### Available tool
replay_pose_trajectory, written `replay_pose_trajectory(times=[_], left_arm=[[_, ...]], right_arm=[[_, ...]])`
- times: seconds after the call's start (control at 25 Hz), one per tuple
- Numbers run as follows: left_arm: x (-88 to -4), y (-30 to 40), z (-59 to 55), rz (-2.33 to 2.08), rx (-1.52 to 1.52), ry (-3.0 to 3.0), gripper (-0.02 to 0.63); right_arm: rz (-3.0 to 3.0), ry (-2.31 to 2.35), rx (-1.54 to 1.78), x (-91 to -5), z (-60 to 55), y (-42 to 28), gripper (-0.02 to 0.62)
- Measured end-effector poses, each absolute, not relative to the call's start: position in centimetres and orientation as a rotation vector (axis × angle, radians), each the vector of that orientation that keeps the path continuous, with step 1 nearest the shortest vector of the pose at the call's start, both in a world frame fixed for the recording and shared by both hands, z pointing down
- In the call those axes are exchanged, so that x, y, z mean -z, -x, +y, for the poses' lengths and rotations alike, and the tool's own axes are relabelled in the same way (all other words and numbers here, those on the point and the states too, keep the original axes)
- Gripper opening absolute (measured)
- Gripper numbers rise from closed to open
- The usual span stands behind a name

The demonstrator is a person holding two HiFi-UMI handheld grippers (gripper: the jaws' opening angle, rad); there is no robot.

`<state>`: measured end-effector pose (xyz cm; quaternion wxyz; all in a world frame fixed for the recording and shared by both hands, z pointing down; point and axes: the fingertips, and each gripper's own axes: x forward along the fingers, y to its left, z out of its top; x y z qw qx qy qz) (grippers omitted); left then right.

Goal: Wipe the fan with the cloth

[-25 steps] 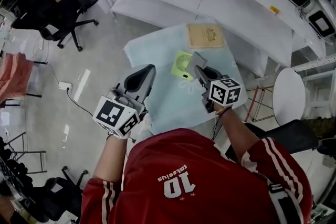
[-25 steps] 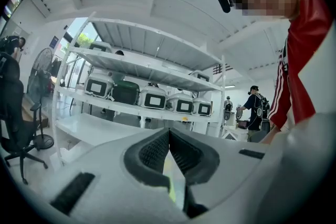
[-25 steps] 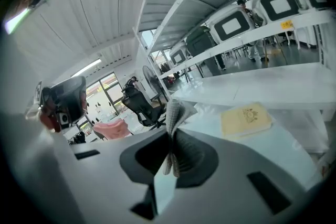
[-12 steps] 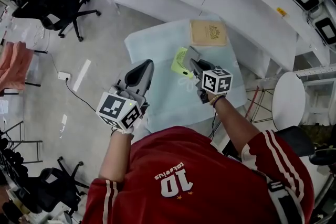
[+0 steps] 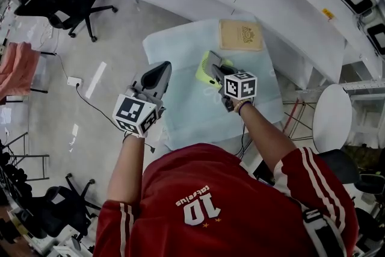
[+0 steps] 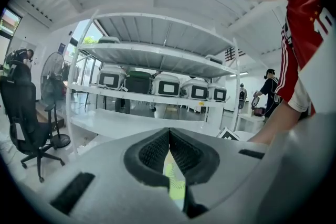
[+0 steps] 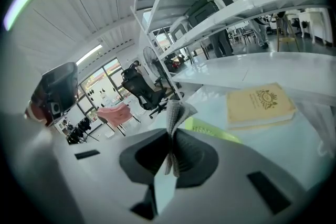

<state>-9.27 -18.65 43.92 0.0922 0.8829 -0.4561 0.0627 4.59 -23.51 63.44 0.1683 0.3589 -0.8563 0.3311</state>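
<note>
Right gripper (image 7: 172, 150) pinches a folded, soft grey cloth (image 7: 176, 112) over the flat lime-green plastic fan (image 5: 204, 71). Left gripper (image 6: 169, 138): ribbed black pads (image 6: 153, 152) pressed together at the tips, nothing between.

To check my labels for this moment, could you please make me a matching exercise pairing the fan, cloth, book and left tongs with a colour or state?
Things:
1. fan
2. cloth
3. book
4. left tongs

Colour or state:
A. shut, holding nothing
B. lime green
C. tan, lying flat
D. pinched in the right tongs

Pairs: 1-B, 2-D, 3-C, 4-A.
</note>
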Motion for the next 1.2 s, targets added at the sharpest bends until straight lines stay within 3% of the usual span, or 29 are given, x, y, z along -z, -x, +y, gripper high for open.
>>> replay_pose_trajectory(times=[0.44,1.2], left_arm=[[-45.9,5.6,-22.2,-1.268,-0.123,-2.564,0.006],[-50.4,7.0,-25.2,-1.305,-0.066,-2.420,0.006]], right_arm=[[-2.438,-0.992,-0.963,-65.5,-25.6,-3.1,0.023],[-2.444,-1.014,-0.997,-67.9,-26.2,-2.8,0.023]])
